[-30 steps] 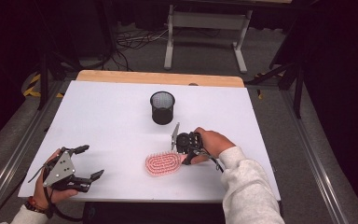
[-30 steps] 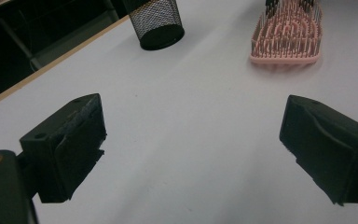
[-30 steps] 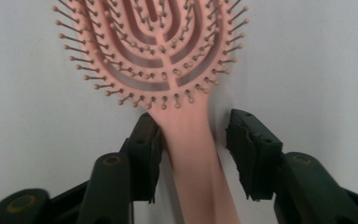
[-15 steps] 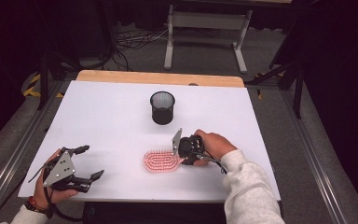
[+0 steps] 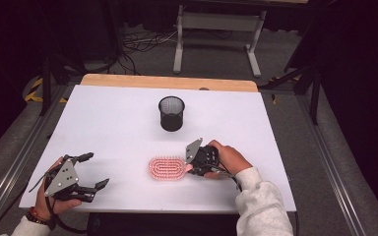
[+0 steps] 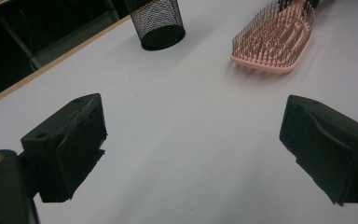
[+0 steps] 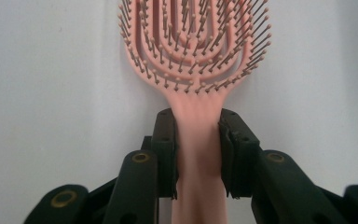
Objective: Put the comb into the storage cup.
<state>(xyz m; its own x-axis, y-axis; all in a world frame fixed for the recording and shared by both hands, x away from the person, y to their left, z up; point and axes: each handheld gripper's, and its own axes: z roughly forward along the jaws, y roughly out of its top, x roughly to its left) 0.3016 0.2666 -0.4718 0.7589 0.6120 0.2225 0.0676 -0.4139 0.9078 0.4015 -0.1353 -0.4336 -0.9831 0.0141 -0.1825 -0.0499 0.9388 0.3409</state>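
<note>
The right gripper (image 7: 198,154) is pinching the handle of the pink plastic vented hairbrush (image 5: 167,168), lying bristles-up at lower centre of the white table (image 5: 108,123). The black mesh cup (image 5: 171,113) is waiting above, likely its destination; lifting remains. The left gripper (image 5: 89,170) is resting spread at lower left.

The left gripper (image 6: 193,154) hangs low over the white bench (image 6: 177,121), its two black fingers (image 6: 67,144) spread wide with bare surface between them. At one o'clock lies a pink hairbrush (image 6: 275,42), bristles up, its far end cut off by the frame's top edge. At eleven o'clock stands a black mesh pen cup (image 6: 158,23), well apart from the hairbrush.
</note>
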